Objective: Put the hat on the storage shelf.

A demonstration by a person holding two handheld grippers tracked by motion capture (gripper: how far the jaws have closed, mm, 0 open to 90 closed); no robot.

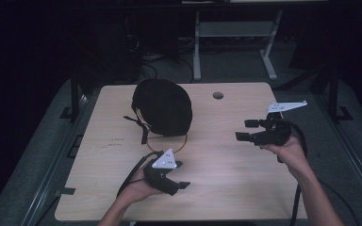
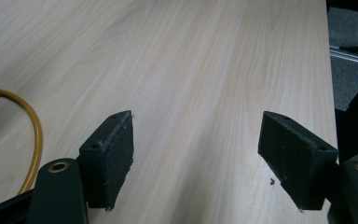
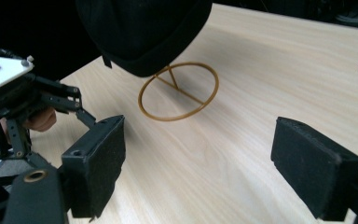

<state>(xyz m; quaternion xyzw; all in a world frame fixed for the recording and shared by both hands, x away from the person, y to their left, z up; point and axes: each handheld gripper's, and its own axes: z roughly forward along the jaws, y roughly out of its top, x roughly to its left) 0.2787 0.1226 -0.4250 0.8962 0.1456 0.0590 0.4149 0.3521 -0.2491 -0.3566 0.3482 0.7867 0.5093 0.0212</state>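
High view: black hat [image 1: 164, 106] sitting on gold wire stand [image 1: 178, 143] at bench [image 1: 226, 165] middle-rear. Left claw [image 1: 181, 175] hovering just in front of stand, jaws released. Right claw [image 1: 246, 130] hanging at right, well apart from hat, jaws spread.

Left gripper view: jaws gaping over bare wood; gold ring [image 2: 30, 135] showing at left edge.

Right gripper view: jaws gaping, facing hat [image 3: 142, 28] and ring base [image 3: 179, 92]; left claw [image 3: 81, 109] sitting at left.

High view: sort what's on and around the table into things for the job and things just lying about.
For the job:
black hat
gold ring stand under it
left gripper, jaws apart
right gripper, jaws apart

Lying about:
table with its round cable hole
white desk frame behind
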